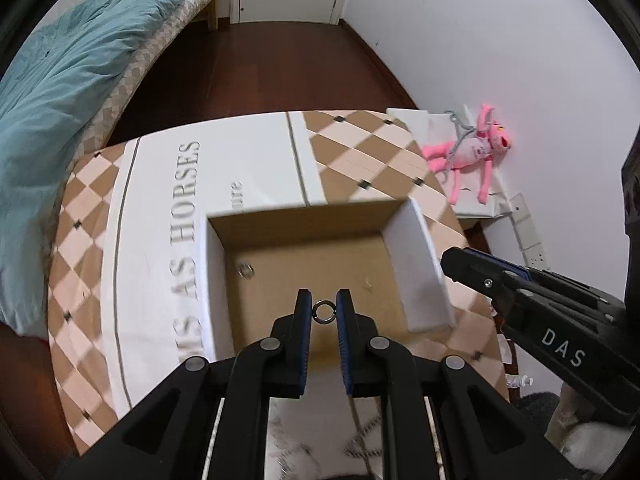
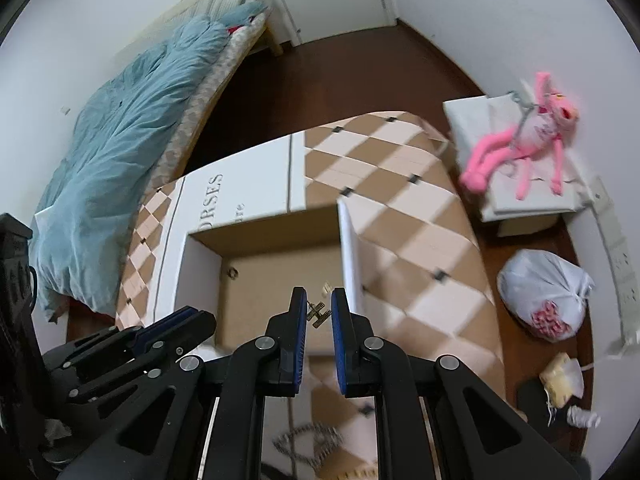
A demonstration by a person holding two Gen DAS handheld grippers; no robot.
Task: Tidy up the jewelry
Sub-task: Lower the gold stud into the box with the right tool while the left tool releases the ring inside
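L gripper (image 1: 324, 312) pinches a small metal ring (image 1: 321, 313) between its blue pads, ring face-on to the camera, above an open cardboard box (image 1: 304, 252). R gripper (image 2: 319, 310) is clamped on a cross-shaped pendant (image 2: 319, 314), its long axis tilted diagonally. Two more pieces lie on the box floor: 1 ring (image 1: 245, 270) near the left wall and 1 small pale piece (image 2: 327, 287) near the right wall.

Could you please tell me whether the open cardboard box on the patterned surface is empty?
Not empty: a small ring lies on the cardboard box floor near its back left corner.
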